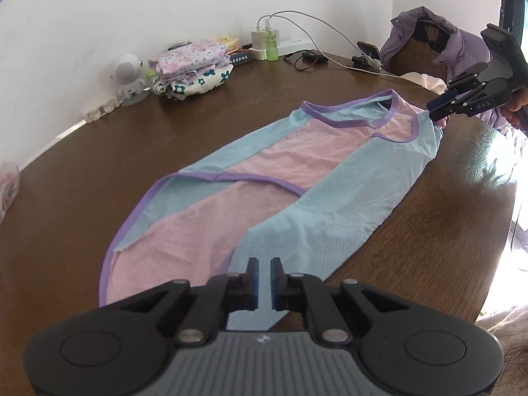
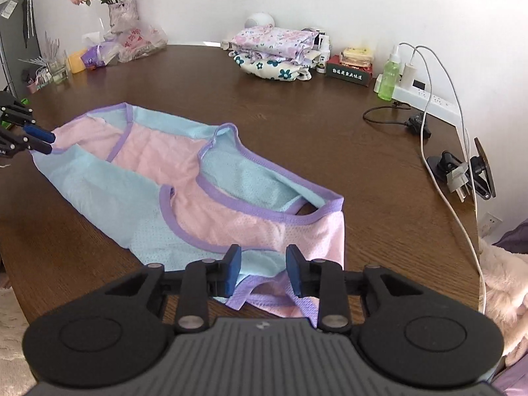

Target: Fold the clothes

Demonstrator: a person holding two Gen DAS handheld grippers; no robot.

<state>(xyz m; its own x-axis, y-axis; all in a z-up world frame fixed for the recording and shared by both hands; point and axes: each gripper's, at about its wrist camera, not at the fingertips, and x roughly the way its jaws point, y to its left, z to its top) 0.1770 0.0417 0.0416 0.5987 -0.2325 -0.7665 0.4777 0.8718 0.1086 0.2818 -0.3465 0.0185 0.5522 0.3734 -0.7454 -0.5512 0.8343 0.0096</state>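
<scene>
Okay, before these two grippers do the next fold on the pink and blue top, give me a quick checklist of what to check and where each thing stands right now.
1. Top lies spread on the table: ok, though one purple-edged side is already folded over.
2. Left gripper at the hem end: ok, it sits over the blue corner, jaws slightly apart; whether it pinches cloth, cannot tell.
3. Right gripper at the shoulder end: ok on place, but jaws stand open, so not gripping.
4. Cloth smooth: not ok, neckline gapes and is rumpled.
5. Room beyond the top for folding: ok, bare wood before the folded pile.
6. White cable away from the top: ok.
</scene>
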